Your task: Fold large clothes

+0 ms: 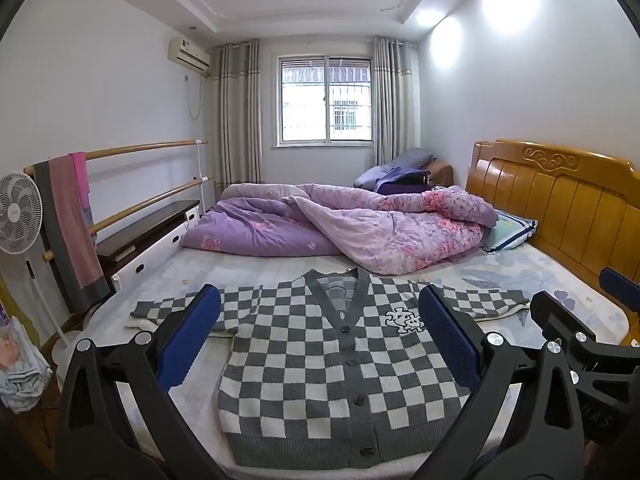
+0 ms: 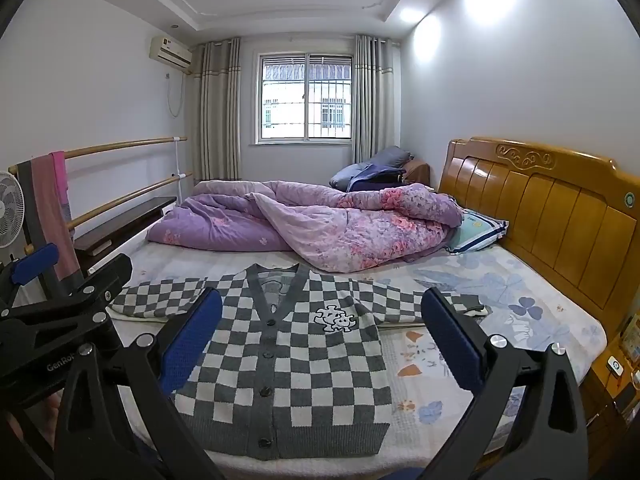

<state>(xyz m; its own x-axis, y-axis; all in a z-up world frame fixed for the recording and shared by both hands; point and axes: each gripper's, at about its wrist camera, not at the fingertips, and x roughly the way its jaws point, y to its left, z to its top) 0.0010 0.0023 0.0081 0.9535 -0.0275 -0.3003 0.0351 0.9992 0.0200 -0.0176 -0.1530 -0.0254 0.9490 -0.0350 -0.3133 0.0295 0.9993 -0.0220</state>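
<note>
A grey and white checkered cardigan (image 1: 320,364) (image 2: 296,364) lies flat and buttoned on the bed, front up, sleeves spread to both sides, hem toward me. My left gripper (image 1: 320,300) hangs open above its chest, blue pads (image 1: 188,340) wide apart, nothing between them. My right gripper (image 2: 320,300) is also open, hovering over the cardigan's right half and the sheet beside it. In the left wrist view the right gripper (image 1: 580,308) shows at the right edge; in the right wrist view the left gripper (image 2: 64,280) shows at the left edge.
A crumpled purple floral quilt (image 1: 344,228) (image 2: 320,228) fills the far half of the bed, with a pillow (image 1: 510,232) by the wooden headboard (image 1: 560,200). A standing fan (image 1: 18,212), a rail with hanging cloths (image 1: 68,216) and a low cabinet stand left of the bed.
</note>
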